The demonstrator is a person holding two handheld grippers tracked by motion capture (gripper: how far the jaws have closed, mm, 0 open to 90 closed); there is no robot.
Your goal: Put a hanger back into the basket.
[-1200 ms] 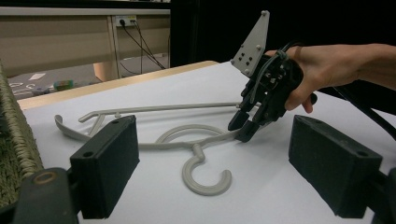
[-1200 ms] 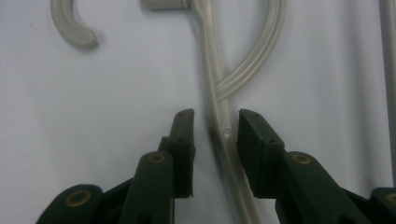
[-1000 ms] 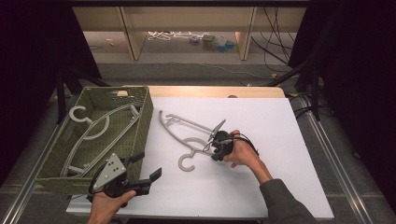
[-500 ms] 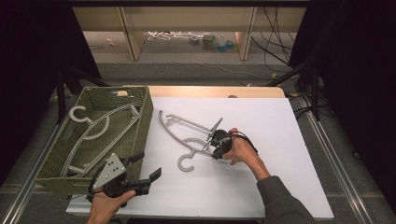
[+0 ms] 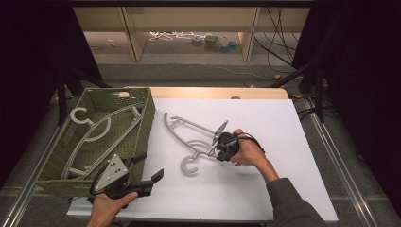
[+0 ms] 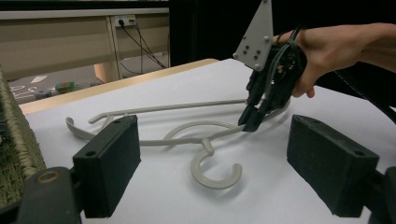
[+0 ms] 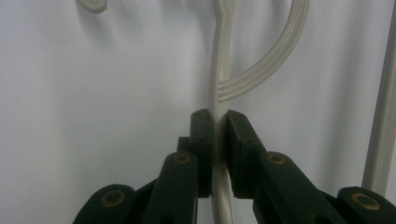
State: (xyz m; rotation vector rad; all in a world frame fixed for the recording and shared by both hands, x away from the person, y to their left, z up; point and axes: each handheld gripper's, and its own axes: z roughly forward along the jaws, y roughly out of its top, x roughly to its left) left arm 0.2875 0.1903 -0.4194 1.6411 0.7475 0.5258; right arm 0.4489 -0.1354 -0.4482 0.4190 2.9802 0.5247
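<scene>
A pale grey plastic hanger (image 5: pixel 192 124) lies flat on the white table top, hook toward the front. My right gripper (image 5: pixel 215 150) reaches in from the right. Its jaws have just been closing and now pinch the hanger's lower arm (image 7: pixel 223 70) between both pads. The left gripper view shows the same grip, with the right gripper (image 6: pixel 250 123) tipped down onto the hanger (image 6: pixel 163 108). My left gripper (image 5: pixel 149 166) hovers at the front left beside the basket. It is open, with nothing between its fingers (image 6: pixel 107 158).
A green perforated basket (image 5: pixel 146 118) stands at the left of the table with a second hanger (image 5: pixel 101 125) inside, and its wall (image 6: pixel 11 149) is close to my left gripper. Shelving with cables and small items is beyond the far edge.
The right hand has edged slightly left and its jaws have narrowed onto the hanger's arm. The left hand and the hanger have stayed in place.
</scene>
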